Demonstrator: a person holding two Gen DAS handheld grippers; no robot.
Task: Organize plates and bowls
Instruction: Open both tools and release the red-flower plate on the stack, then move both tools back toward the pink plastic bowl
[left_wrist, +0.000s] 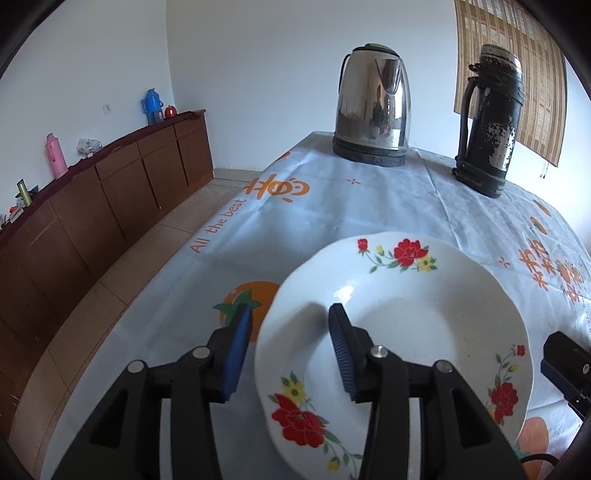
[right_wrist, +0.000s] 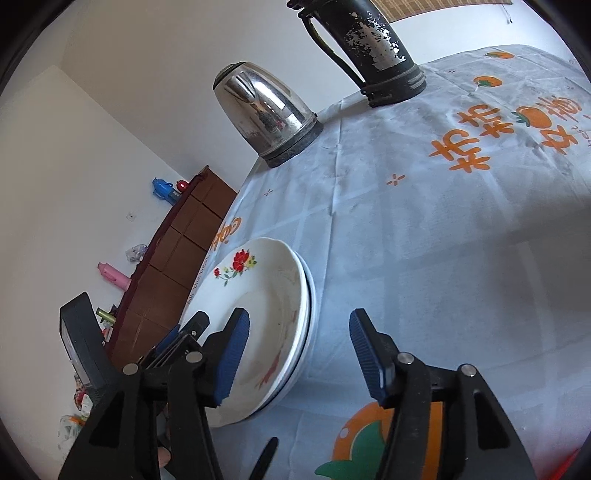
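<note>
A table is covered by a pale blue cloth (left_wrist: 369, 206) printed with oranges and orange lettering. At its far end a steel kettle (left_wrist: 373, 107) and a worn dark flask (left_wrist: 489, 122) are stood upright, near each other but apart. A brown cabinet (left_wrist: 110, 192) is set along the white wall, with a pink flask (left_wrist: 56, 155) and a blue flask (left_wrist: 152, 105) on top; a bamboo blind (left_wrist: 517, 74) is hung behind the table. White plates (right_wrist: 266, 325) with red flowers are stacked flat on the cloth near the table's left edge, open face up; being round, no long axis is shown. The left gripper (left_wrist: 286, 350) is held wide, its pads astride the top plate's near rim without closing on it. The right gripper (right_wrist: 299, 360) is spread wide, its left pad seen in front of the stack's right rim; whether they touch cannot be told.
</note>
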